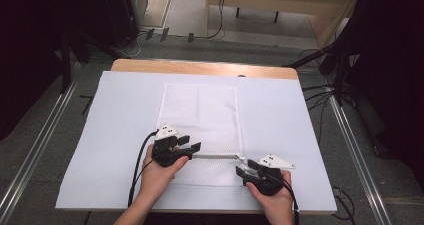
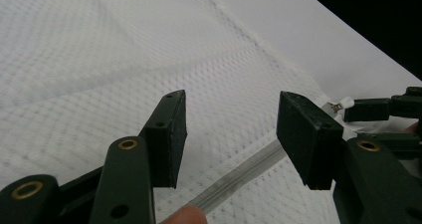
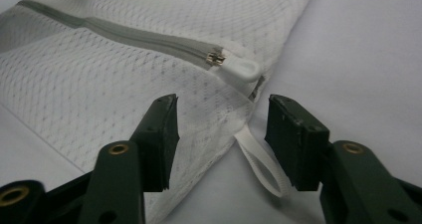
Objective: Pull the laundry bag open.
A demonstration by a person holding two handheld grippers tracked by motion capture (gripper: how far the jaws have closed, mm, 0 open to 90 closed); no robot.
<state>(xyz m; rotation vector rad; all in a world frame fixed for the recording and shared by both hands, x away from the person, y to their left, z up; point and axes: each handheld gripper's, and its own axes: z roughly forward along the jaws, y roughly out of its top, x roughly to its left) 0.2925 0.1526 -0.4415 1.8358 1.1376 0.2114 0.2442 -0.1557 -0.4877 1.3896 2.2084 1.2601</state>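
Mesh bag (image 1: 200,117) flat on the bench (image 1: 280,115). Left tool (image 1: 192,146), jaws wide, over the zip (image 1: 215,156); right tool (image 1: 243,171), jaws wide, beside the zip pull (image 3: 241,69).

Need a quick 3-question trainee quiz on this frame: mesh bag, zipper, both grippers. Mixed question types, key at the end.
1. True or false: the left gripper is clamped on the zipper of the mesh bag.
2. The white zipper pull sits at which end of the zipper in the high view? A) the end by the right gripper B) the end by the left gripper C) the middle
3. Fill in: a white ribbon loop lies on the table cover between the right gripper's ____ jaws.

Key: 1 false, its jaws stand open over the mesh; 2 A; 3 open.
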